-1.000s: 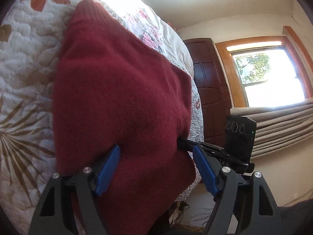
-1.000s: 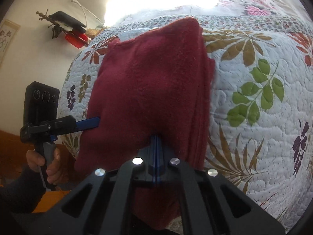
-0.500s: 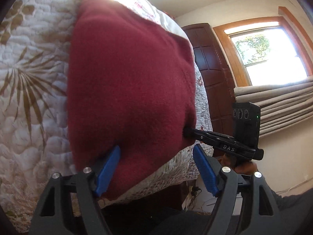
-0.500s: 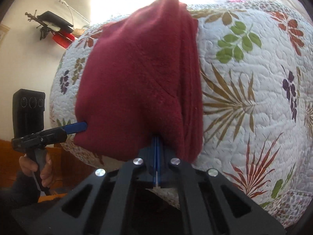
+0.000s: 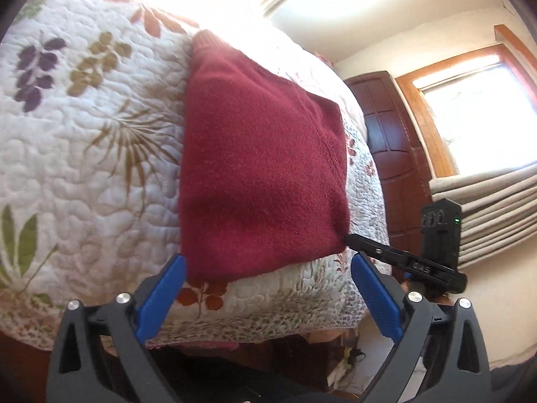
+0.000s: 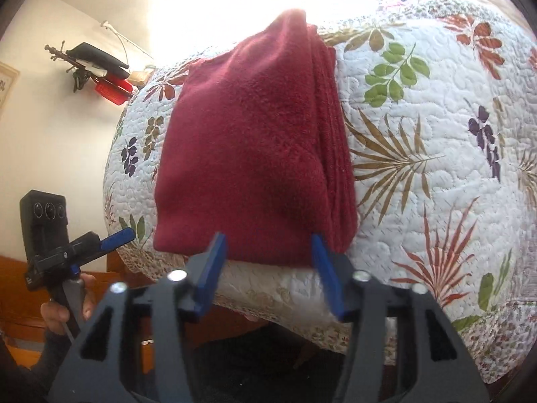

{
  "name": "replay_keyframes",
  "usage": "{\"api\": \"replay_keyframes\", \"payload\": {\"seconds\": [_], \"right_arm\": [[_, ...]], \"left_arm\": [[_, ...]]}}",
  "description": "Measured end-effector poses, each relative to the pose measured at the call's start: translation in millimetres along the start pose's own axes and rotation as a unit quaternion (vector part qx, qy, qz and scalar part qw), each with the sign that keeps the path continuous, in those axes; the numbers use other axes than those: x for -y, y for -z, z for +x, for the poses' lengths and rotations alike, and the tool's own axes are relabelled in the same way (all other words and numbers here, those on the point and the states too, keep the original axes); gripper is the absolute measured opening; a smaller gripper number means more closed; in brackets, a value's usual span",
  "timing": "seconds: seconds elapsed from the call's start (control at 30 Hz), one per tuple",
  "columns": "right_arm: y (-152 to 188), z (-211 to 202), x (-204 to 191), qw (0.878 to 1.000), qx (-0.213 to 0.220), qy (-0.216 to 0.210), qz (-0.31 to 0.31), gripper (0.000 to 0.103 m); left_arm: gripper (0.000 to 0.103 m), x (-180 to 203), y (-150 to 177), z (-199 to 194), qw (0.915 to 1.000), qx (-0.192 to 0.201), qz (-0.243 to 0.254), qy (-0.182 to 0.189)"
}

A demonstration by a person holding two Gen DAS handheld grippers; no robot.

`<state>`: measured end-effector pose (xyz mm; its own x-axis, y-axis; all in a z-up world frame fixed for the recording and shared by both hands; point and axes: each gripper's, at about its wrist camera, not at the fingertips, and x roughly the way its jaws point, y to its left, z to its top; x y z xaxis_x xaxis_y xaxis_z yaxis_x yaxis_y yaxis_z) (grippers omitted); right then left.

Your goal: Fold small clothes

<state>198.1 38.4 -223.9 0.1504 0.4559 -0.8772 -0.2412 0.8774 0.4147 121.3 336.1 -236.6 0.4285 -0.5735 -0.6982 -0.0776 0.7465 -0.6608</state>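
A dark red fleece garment (image 5: pixel 261 174) lies folded in a flat rectangle on the leaf-print quilt (image 5: pixel 84 168), its near hem close to the bed's edge. My left gripper (image 5: pixel 267 258) is open, its blue fingers (image 5: pixel 167 285) straddling the near hem without gripping it. The right wrist view shows the same garment (image 6: pixel 248 154) with stacked layers along its right side. My right gripper (image 6: pixel 266 240) is open just short of the hem, nothing between its fingers. The left gripper (image 6: pixel 120 235) appears at the garment's left corner, held by a hand (image 6: pixel 63 309).
The quilt (image 6: pixel 436 168) drops off at the bed's near edge. A dark wooden door (image 5: pixel 392 154), a bright window (image 5: pixel 476 124) and a stack of folded beige fabric (image 5: pixel 496 215) stand to the right. A wall shelf (image 6: pixel 97 67) with a red object hangs at the left.
My right gripper has opened and let go of the red garment. Both grippers have drawn back toward the bed's edge, and the garment now rests flat on the quilt.
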Motion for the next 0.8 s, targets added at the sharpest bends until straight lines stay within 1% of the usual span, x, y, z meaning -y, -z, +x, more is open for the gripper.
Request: {"api": "replay_keyframes", "payload": {"seconds": [0.03,0.07,0.1,0.13,0.17,0.23,0.33,0.43,0.47,0.5,0.57,0.63,0.67,0.73,0.8], "right_arm": [[5,-10,-7,1.000,0.011,0.015,-0.009,0.080],[10,-20,-13,0.999,0.021,0.029,-0.020,0.083],[15,-30,-21,0.998,0.030,0.047,-0.032,0.089],[21,-40,-28,0.996,0.039,0.070,-0.043,0.093],[28,-50,-35,0.993,0.047,0.094,-0.050,0.093],[42,-73,-44,0.987,0.071,0.134,-0.050,0.097],[63,-111,-62,0.976,0.122,0.173,-0.054,0.097],[84,-150,-82,0.967,0.153,0.186,-0.081,0.098],[90,-163,-90,0.966,0.152,0.185,-0.095,0.098],[97,-178,-98,0.965,0.165,0.177,-0.106,0.098],[115,-207,-109,0.958,0.207,0.172,-0.102,0.098],[126,-226,-116,0.954,0.223,0.173,-0.100,0.099],[131,-233,-119,0.951,0.229,0.181,-0.099,0.098],[140,-244,-125,0.947,0.235,0.192,-0.099,0.099],[148,-252,-128,0.948,0.234,0.190,-0.097,0.099]], "left_arm": [[0.099,8,8,-11,0.9996,0.018,0.004,-0.019],[0.099,18,17,-21,0.9989,0.033,0.007,-0.033],[0.099,24,26,-32,0.9979,0.045,0.007,-0.045],[0.099,28,32,-44,0.9970,0.052,0.008,-0.058],[0.099,35,41,-55,0.9953,0.062,0.011,-0.074],[0.099,54,56,-77,0.9889,0.083,0.029,-0.119],[0.099,100,66,-100,0.9816,0.087,0.061,-0.159],[0.099,139,81,-132,0.9735,0.103,0.093,-0.182],[0.099,152,86,-144,0.9706,0.109,0.101,-0.189],[0.099,163,92,-152,0.9682,0.112,0.112,-0.194],[0.099,183,105,-165,0.9634,0.117,0.131,-0.202],[0.099,196,116,-174,0.9599,0.121,0.137,-0.213],[0.099,200,121,-177,0.9602,0.120,0.136,-0.212],[0.099,207,131,-183,0.9637,0.114,0.132,-0.202],[0.099,213,140,-187,0.9643,0.117,0.130,-0.199]]}}
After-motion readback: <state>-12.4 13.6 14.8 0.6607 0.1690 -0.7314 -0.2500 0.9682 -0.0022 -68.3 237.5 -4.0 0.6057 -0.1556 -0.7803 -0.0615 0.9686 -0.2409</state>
